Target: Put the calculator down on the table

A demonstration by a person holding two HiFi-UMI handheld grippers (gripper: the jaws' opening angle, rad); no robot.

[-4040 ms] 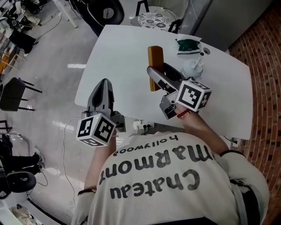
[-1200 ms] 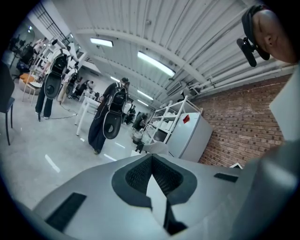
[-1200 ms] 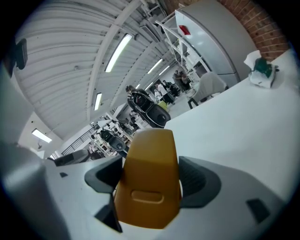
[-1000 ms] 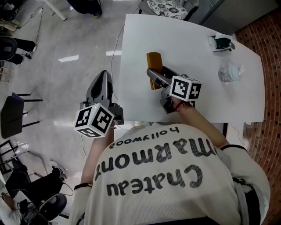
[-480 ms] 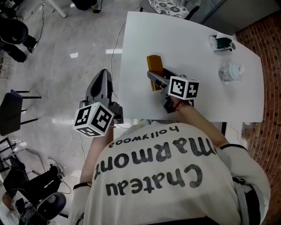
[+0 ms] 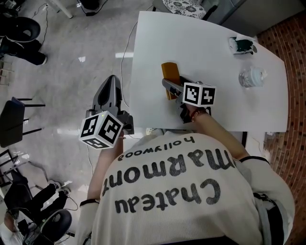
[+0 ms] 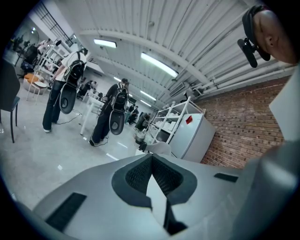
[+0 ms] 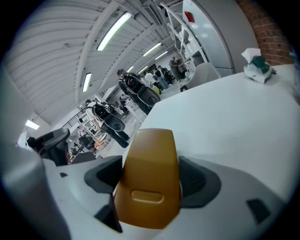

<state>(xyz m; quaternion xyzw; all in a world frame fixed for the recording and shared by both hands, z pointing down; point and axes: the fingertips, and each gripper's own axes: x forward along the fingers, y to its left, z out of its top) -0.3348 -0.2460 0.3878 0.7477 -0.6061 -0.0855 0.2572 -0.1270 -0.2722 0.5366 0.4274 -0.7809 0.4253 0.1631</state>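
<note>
My right gripper (image 6: 173,80) is shut on a mustard-yellow calculator (image 6: 169,75), back side up, its dark pads pressing on both long sides. It holds the calculator low over the near left part of the white table (image 6: 210,48). In the right gripper view the calculator (image 8: 149,174) fills the gap between the jaws and slopes down toward the table (image 8: 234,122). Whether it touches the table I cannot tell. My left gripper (image 6: 113,82) hangs off the table's left side above the floor, shut, with nothing in it. In its own view the left gripper (image 7: 152,158) shows pads that meet at the tips.
A crumpled tissue with something green (image 6: 241,46) lies at the table's far right, seen too in the right gripper view as the tissue (image 8: 257,67). A clear plastic lump (image 6: 252,76) sits nearer. A chair (image 6: 184,7) stands behind the table. People stand far off.
My right gripper has sunk a little toward the table with the calculator still in it. The left gripper has stayed where it was.
</note>
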